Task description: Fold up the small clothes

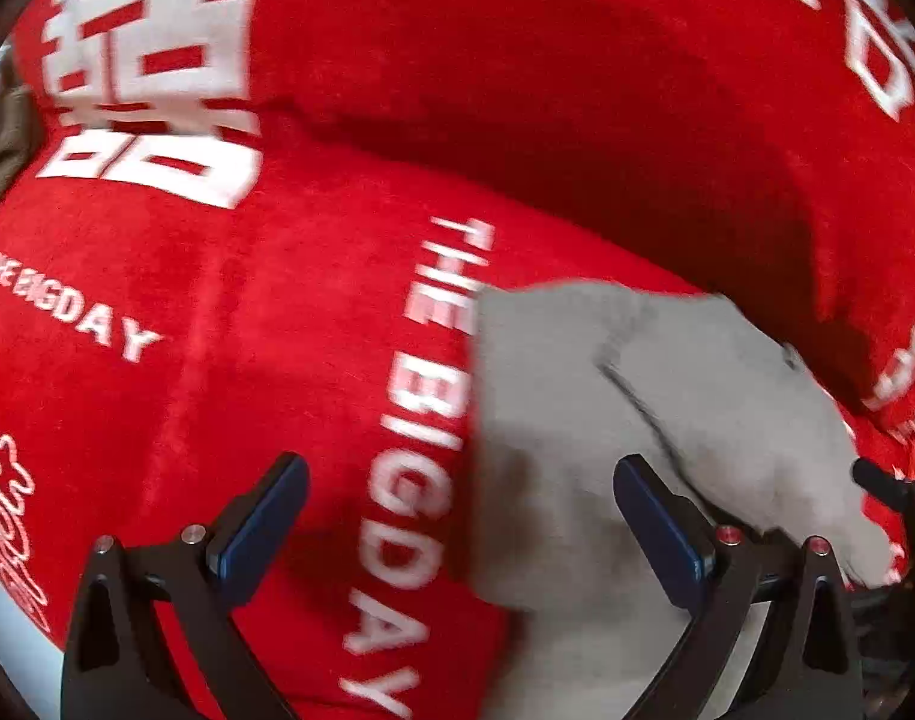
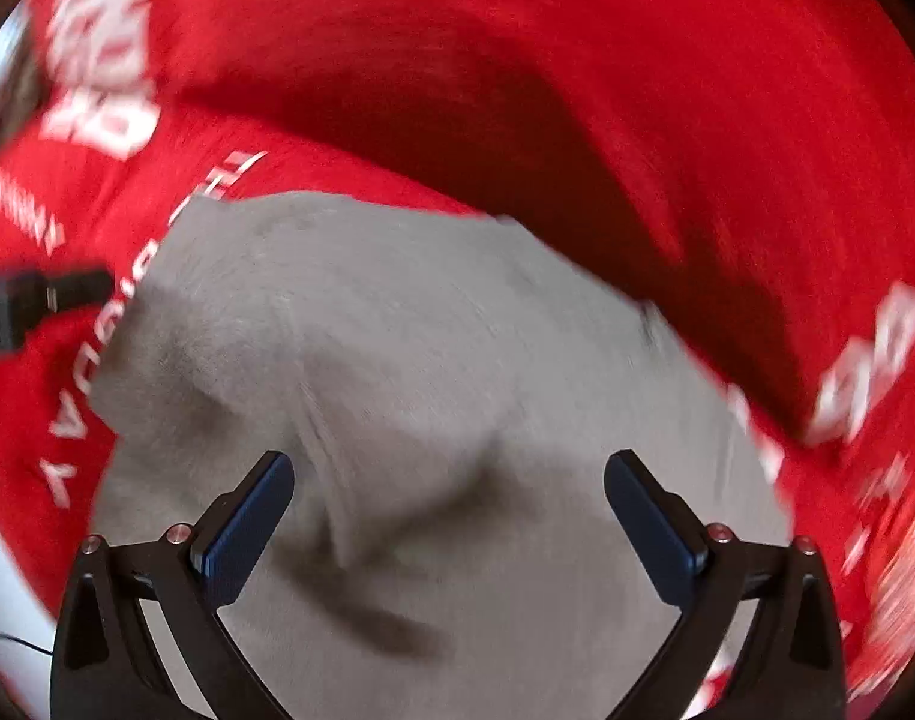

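Note:
A small grey garment [image 1: 667,420] lies crumpled on a red blanket [image 1: 247,300] printed with white lettering. In the left wrist view it sits at the lower right, and my left gripper [image 1: 460,486] hangs open above its left edge with nothing between the blue pads [image 1: 265,516]. In the right wrist view the grey garment [image 2: 433,360] fills the lower middle, with folds and a dark crease. My right gripper [image 2: 448,480] is open above it and holds nothing. The other gripper's black tip [image 2: 31,300] shows at the left edge.
The red blanket [image 2: 517,90] rises into a deep shadowed fold behind the garment. Large white characters [image 1: 151,60] mark its upper left. A pale surface [image 2: 1,588] with a thin black cable shows at the lower left.

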### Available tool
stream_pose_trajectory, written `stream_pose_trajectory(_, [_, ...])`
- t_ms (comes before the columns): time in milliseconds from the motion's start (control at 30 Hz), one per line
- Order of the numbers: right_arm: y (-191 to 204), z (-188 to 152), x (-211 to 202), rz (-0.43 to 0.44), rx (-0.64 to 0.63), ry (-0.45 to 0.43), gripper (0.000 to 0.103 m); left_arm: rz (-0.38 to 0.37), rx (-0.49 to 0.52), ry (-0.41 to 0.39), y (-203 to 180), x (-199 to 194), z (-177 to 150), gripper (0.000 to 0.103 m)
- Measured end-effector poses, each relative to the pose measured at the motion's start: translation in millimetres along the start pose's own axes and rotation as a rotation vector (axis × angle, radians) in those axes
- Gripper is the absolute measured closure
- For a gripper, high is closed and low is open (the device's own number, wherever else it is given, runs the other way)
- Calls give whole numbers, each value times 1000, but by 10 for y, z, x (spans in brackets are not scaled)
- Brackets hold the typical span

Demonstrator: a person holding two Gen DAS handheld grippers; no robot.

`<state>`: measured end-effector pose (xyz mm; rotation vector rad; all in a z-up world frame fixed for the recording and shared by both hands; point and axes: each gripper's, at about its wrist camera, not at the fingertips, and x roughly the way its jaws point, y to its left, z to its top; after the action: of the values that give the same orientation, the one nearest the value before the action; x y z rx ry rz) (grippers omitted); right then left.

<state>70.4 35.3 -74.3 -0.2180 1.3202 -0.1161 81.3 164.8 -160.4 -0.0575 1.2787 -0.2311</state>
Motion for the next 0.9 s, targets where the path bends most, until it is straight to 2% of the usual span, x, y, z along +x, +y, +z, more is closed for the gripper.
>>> stream_pose_trajectory(67, [188,112,187,-89,-103,8,0,17,-9,4,45,32,-49,1])
stream_pose_trajectory(133, [325,171,346,-179,-170,26,6,42,-14,34,42,116,-135,1])
stream_pose_trajectory(167, [352,190,442,-229,-198,35,24,42,-10,46,48,142,-193,1])
stream_pose_trajectory(200, [328,191,485,-228,-198,29,57,43,-6,51,-27,164,-191,1])
stream_pose_trajectory(233, [280,192,500,-192,-178,27,78,51,5,53,-86,177,-223,1])
stream_pose_trajectory(267, [186,192,487,-160,-130,24,93,67,15,53,-86,180,-249,1])
stream_pose_trajectory(333, [-52,163,346,-133,-16,-39,94,79,27,54,-150,150,-332,1])
stream_pose_trajectory(433, [-708,-22,186,75,307,-101,94,67,35,67,-243,186,-376,1])
stream_pose_trajectory(467, [-992,-170,198,161,459,-110,94,73,40,70,-219,174,-412,1])
stream_pose_trajectory(567, [-1628,-717,364,328,856,-75,93,71,39,75,-215,168,-356,1])
stream_pose_trajectory(667, [-1999,-1265,559,457,1152,-9,88,65,36,59,-180,123,-243,1])
stream_pose_trajectory(733, [-2085,-1489,578,534,1236,-10,73,50,28,57,-168,119,-125,1])
stream_pose_trajectory(767, [-2124,-1566,581,560,1264,-14,55,41,23,62,-173,120,-102,1])
stream_pose_trajectory(800, [-2150,-1619,528,573,1283,-24,45,33,20,70,-258,143,-38,1])
stream_pose_trajectory(900, [-2246,-1697,470,621,1339,-68,44,-5,21,113,-365,207,51,1])
